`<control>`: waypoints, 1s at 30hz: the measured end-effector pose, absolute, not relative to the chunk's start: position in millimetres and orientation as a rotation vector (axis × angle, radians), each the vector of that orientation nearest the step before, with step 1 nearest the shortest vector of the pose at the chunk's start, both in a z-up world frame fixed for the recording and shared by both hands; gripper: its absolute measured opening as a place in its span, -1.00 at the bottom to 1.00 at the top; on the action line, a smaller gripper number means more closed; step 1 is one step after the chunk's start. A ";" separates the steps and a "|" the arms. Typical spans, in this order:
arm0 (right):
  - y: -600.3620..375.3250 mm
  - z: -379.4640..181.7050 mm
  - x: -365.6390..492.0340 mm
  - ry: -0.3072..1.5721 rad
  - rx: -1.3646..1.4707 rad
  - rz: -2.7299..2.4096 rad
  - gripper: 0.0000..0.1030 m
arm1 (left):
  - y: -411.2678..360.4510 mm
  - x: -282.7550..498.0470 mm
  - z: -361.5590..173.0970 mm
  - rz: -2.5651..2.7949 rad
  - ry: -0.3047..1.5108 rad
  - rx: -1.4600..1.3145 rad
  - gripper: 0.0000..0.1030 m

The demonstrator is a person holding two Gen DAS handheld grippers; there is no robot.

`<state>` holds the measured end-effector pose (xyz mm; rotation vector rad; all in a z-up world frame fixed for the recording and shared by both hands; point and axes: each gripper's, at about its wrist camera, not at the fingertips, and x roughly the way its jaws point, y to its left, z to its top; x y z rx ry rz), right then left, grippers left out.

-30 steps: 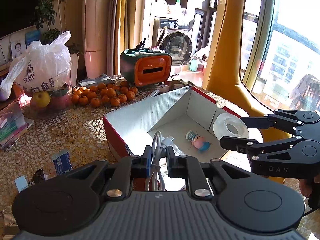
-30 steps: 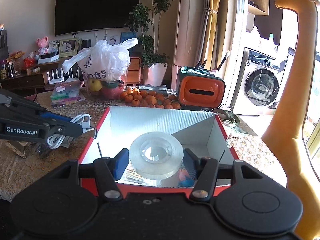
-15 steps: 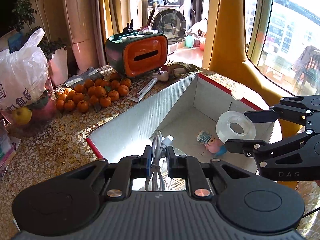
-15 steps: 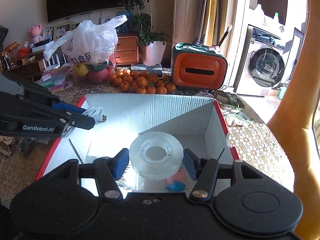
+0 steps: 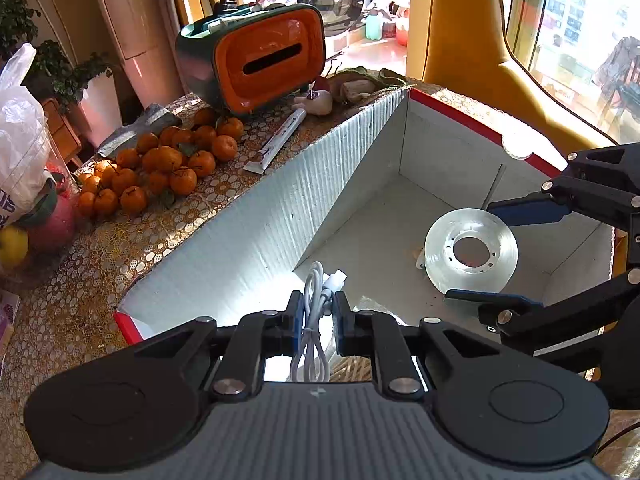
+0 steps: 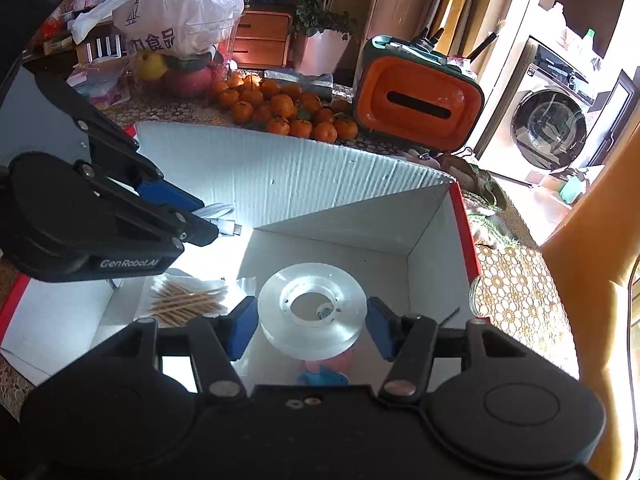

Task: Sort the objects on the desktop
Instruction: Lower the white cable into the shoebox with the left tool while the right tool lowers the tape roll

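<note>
Your left gripper [image 5: 314, 316] is pinching the coiled white cable [image 5: 316, 312] between narrow jaws, the loops hanging below the pads and the plug end [image 6: 228, 229] poking out past the tips, all of it over the near left part of the box [image 5: 256, 236]. Your right gripper [image 6: 310, 326] is sitting around the clear tape roll [image 6: 312, 316] with the blue pads just beside its rim; a thin gap is showing on both sides, so can't tell if it's gripping or already slack. The roll is sitting low inside the box, over a pink and blue toy [image 6: 328, 372] on the floor. A bundle of toothpicks [image 6: 186, 302] in clear wrap is lying on the box floor to the left, under your left gripper. Past the box's far wall, on the patterned tablecloth [image 5: 100, 248], a pile of tangerines [image 5: 160, 168], a white tube [image 5: 276, 142] and the orange tissue holder [image 5: 264, 56] are sitting, well apart from both grippers.
</note>
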<state>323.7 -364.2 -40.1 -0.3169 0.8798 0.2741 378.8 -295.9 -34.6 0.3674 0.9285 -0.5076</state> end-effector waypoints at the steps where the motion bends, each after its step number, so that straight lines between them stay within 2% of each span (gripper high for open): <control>1: -363.9 -42.6 326.6 0.895 -0.319 0.280 0.13 | -297.5 381.5 -37.5 -0.503 0.939 0.378 -0.73; 15: -358.3 -57.9 348.2 1.032 -0.311 0.431 0.13 | -309.1 401.1 -68.3 -0.476 1.043 0.490 -0.73; 30: -342.5 -69.8 352.7 1.077 -0.378 0.493 0.13 | -314.2 408.3 -81.2 -0.477 1.148 0.517 -0.73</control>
